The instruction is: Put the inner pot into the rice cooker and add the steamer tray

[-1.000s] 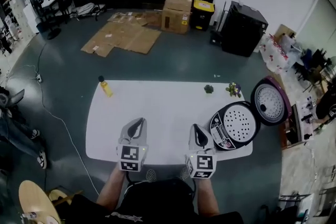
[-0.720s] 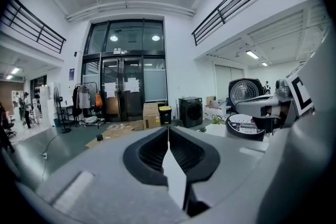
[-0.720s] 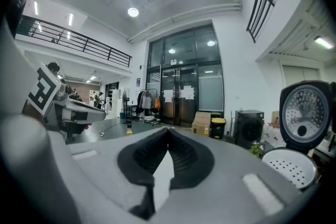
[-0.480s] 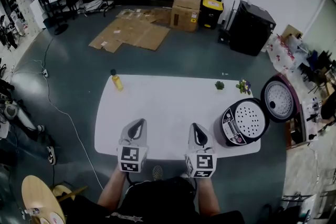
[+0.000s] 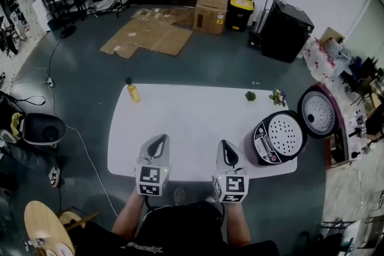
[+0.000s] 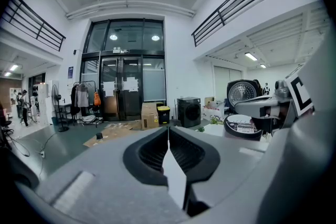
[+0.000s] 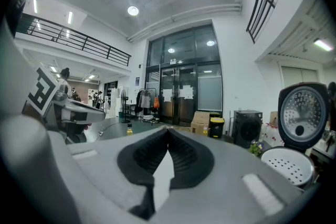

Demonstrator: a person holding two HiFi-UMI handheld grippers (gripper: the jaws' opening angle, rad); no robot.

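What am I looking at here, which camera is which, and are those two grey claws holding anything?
No robot arm here: a person holds a two-jaw gripper in each hand. The head view looks down from the person's head at a white table. The other two views ride on the left gripper and right gripper, each looking along its own jaws. Both are shut and hold nothing. On the table: a rice cooker at the right, lid open, a perforated tray in its top; a yellow bottle; two small plants.
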